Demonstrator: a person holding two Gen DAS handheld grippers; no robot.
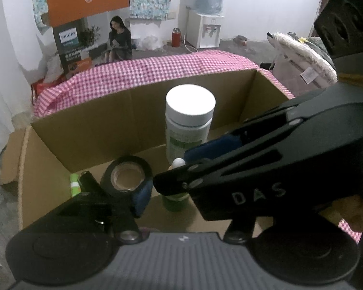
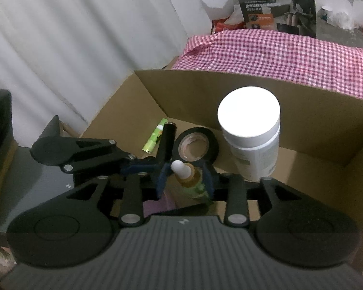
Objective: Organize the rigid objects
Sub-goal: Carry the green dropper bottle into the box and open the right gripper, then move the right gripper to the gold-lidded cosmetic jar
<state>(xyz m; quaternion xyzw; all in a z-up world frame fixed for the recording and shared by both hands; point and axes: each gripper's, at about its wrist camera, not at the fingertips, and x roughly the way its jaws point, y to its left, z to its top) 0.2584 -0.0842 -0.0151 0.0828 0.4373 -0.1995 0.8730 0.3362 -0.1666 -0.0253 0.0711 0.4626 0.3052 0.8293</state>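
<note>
1. Holding the dropper bottle [image 2: 190, 177] in my right gripper [image 2: 185, 177], I have both blue pads pressed against its amber-and-green body just below the white dropper cap; the bottle hangs inside the cardboard box [image 2: 302, 101], near the box's near edge.
2. My left gripper [image 2: 142, 163] reaches in from the left side of the box. One blue pad lies against the black tape roll [image 1: 127, 175], but the other finger is hidden behind my right gripper, so I cannot tell whether these jaws are spread or pinching anything.
3. Handling, as I judge it: the dropper bottle looks small, light and rigid, probably glass with a smooth label, hence slippery and breakable. The squeezable cap should not bear the grip; the body below it is the sound place to hold.
4. Other contents on the box floor: a white-capped jar [image 2: 251, 135] standing upright near the far wall, the tape roll just beside the bottle, a black cylinder [image 2: 167, 142] and a green tube [image 2: 155, 139] lying toward the box's left wall.
5. The jar looks top-heavy and close; a careless swing could tip it.
</note>
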